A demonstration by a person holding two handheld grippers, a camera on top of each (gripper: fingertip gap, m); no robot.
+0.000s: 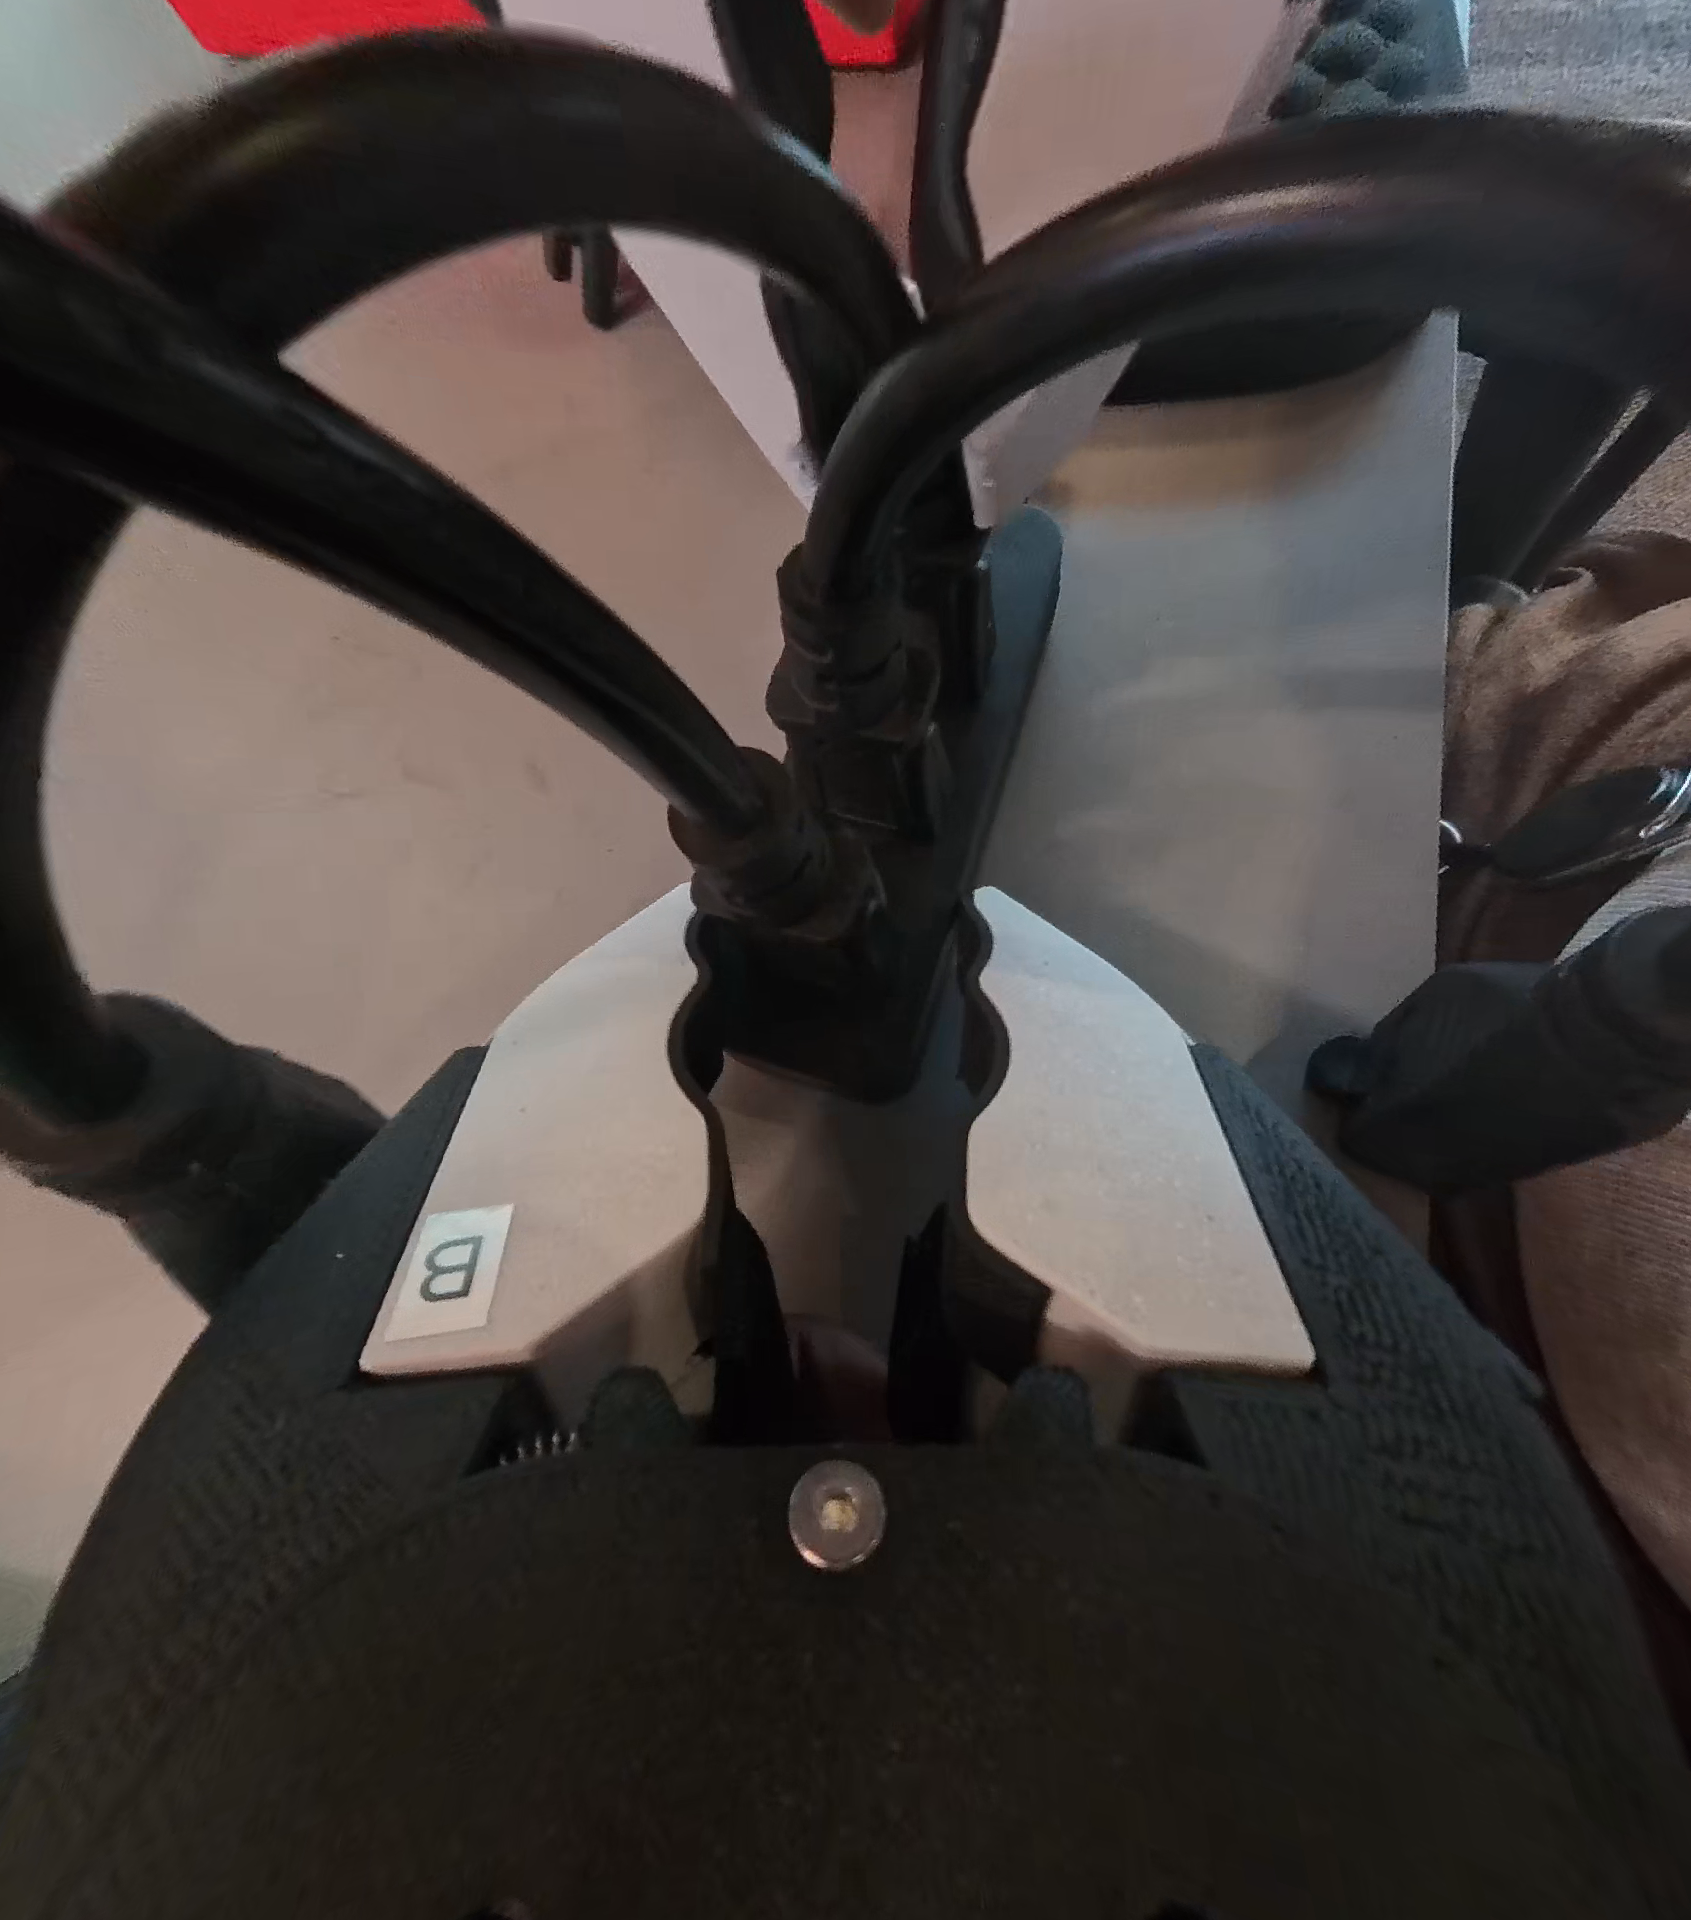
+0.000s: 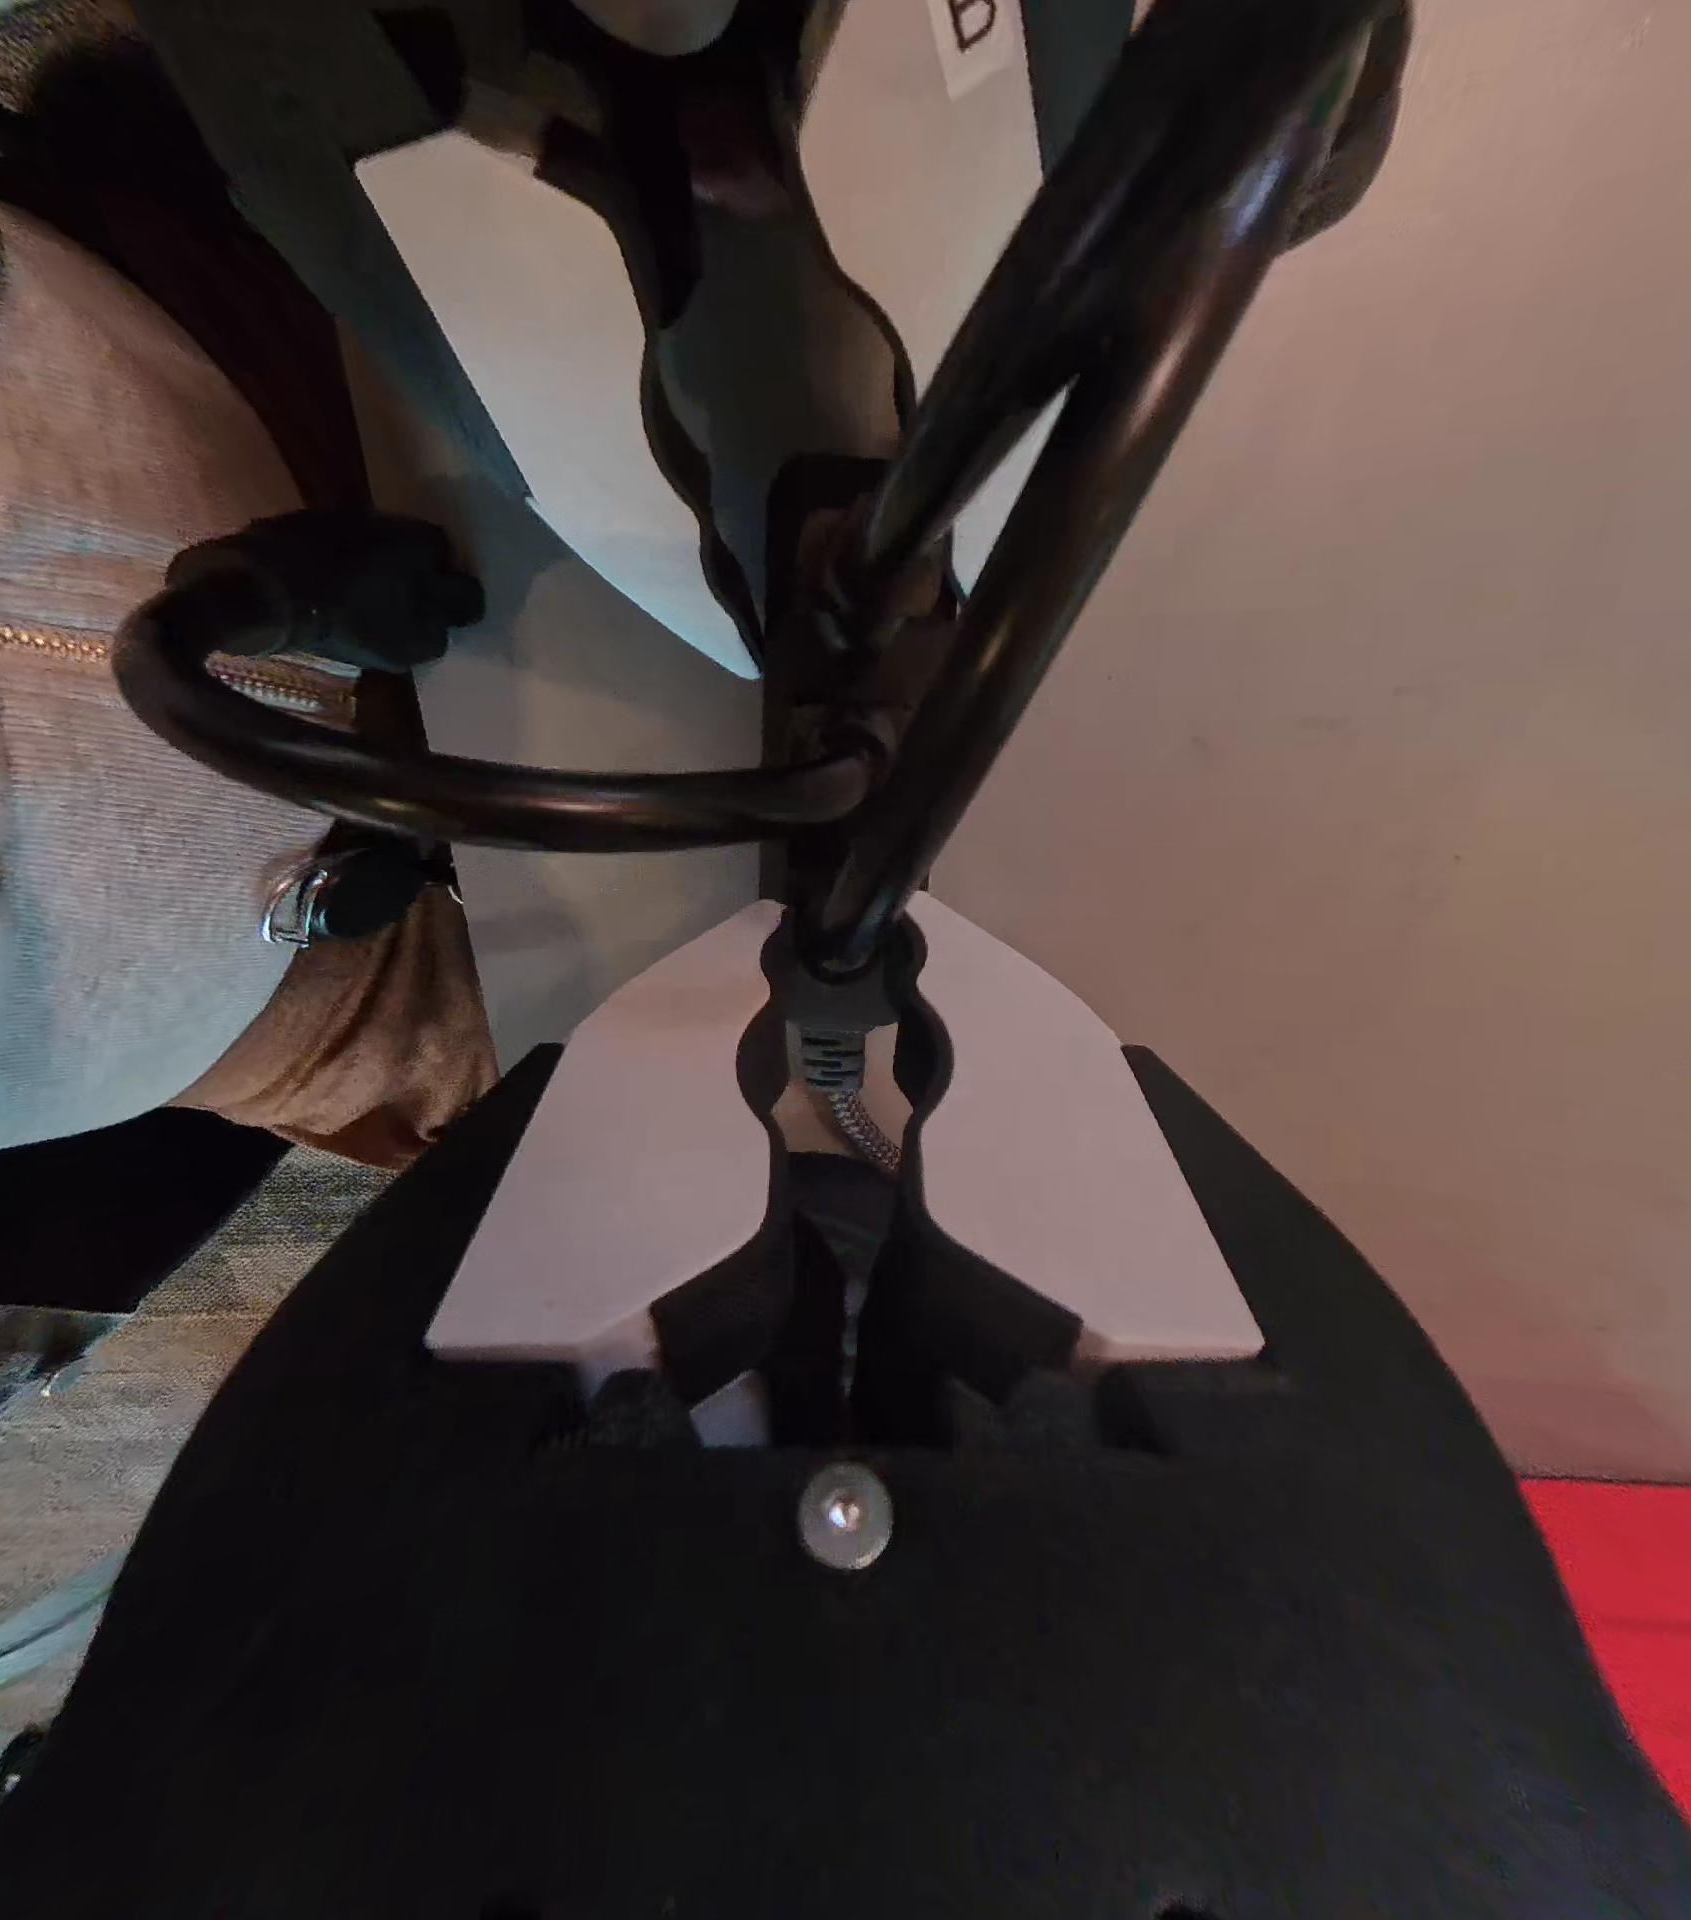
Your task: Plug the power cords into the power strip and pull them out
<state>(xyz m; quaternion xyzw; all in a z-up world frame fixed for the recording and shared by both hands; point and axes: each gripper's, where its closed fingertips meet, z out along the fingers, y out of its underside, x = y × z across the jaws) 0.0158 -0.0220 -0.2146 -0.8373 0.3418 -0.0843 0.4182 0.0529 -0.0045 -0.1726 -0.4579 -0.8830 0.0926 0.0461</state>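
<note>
A narrow black power strip [image 1: 851, 748] hangs between my two grippers, with black plugs seated along it. In the left wrist view my left gripper [image 1: 825, 997] is shut on the strip's near end. Thick black cords [image 1: 321, 499] loop out from the plugs to both sides. In the right wrist view my right gripper [image 2: 836, 997] is shut on a grey plug [image 2: 836, 1013] with a braided cord at the strip's [image 2: 799, 665] other end. The left gripper's white fingers [image 2: 550, 364] face me there. A right-gripper finger [image 1: 1236, 675] shows behind the strip.
A pale table top [image 1: 405, 810] lies below, also seen in the right wrist view [image 2: 1443, 727]. A person in a beige zipped jacket [image 1: 1672, 1299] stands close beside the strip [image 2: 41, 748]. A red object [image 2: 1672, 1683] lies at the table's edge. The left gripper's tips are roughly 6 cm from the right gripper's.
</note>
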